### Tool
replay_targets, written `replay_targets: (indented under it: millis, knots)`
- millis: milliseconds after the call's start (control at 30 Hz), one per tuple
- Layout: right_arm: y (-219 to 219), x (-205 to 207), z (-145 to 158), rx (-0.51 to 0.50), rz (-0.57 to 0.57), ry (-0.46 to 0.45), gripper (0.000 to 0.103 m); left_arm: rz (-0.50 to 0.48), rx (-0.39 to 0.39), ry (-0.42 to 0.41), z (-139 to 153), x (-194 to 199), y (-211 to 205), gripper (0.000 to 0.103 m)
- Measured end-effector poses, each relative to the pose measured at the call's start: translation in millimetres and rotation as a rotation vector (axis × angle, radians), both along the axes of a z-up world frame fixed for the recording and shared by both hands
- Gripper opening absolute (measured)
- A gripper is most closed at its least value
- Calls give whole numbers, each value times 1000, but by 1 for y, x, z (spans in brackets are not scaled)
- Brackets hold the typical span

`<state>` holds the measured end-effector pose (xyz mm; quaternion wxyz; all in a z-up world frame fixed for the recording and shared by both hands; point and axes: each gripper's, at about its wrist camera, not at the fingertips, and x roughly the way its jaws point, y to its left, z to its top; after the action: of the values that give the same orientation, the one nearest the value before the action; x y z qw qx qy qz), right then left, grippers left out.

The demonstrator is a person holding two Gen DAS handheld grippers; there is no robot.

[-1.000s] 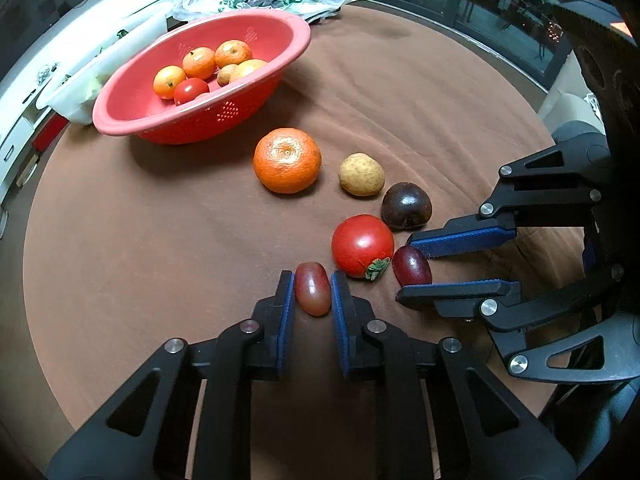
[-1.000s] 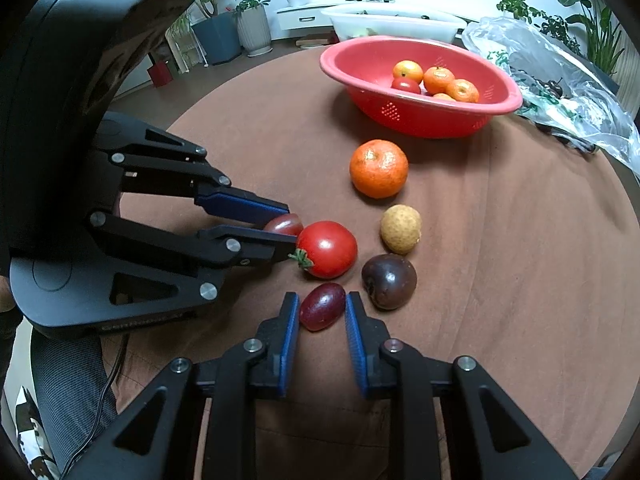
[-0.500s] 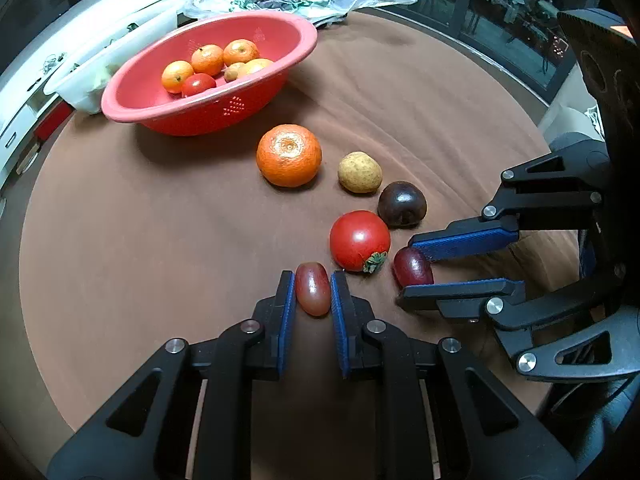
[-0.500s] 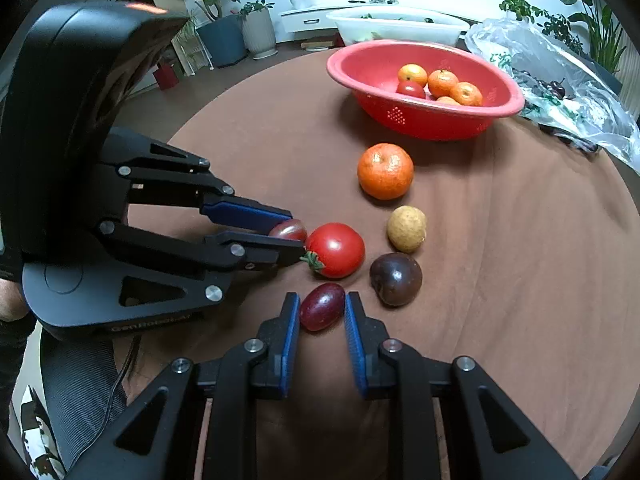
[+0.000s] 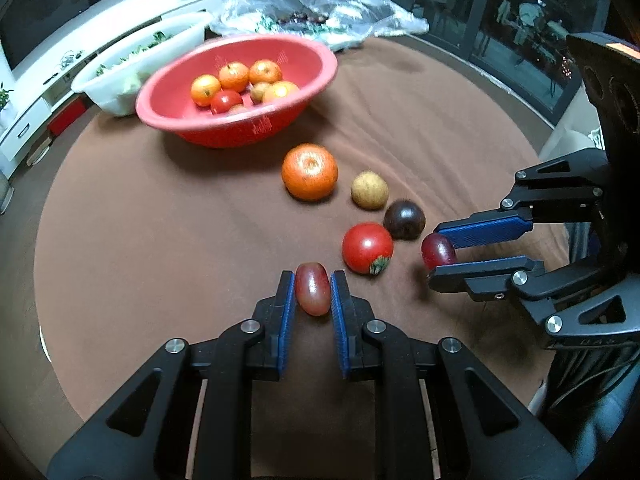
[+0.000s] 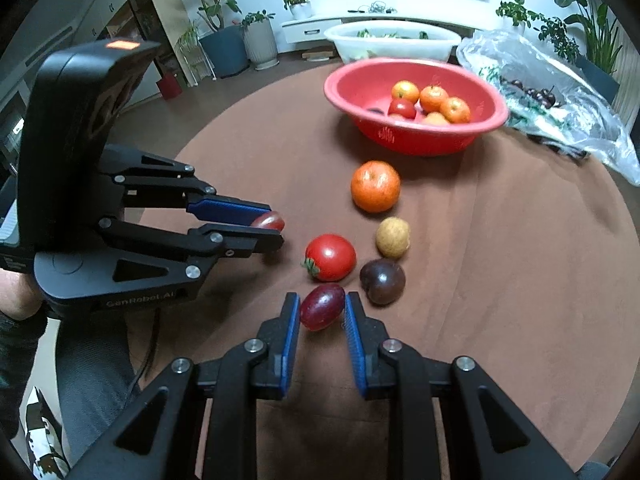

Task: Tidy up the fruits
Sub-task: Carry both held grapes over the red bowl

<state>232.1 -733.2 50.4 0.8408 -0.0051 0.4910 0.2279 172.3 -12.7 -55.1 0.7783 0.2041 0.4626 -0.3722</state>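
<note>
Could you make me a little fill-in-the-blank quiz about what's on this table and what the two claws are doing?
1. The left claw is shut on a small oval ____.
2. The red basket holds mostly ____ fruits.
3. Between the big orange and the dark plum lies a small ____ fruit.
4. The right claw grips a dark red ____.

Missing words: tomato; orange; tan; grape
</note>
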Motion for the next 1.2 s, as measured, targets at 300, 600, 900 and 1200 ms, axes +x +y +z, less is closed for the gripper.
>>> replay_targets:
  millis: [300,600,900,1200]
  knots:
    - [-32,27,42,30,-50,-80,25,76,-106,-70,49,30,1,16]
    - [-51,101,80,19,-64,-181,25,192,-175,-111,77,95,-20,16]
    - [-34,172,43,-35,-42,-110,25,233,-118,-126,49,144,-57,16]
    - [-25,188,11,-94,-33,-63,25,259,-69,-112,5,167,-72,17]
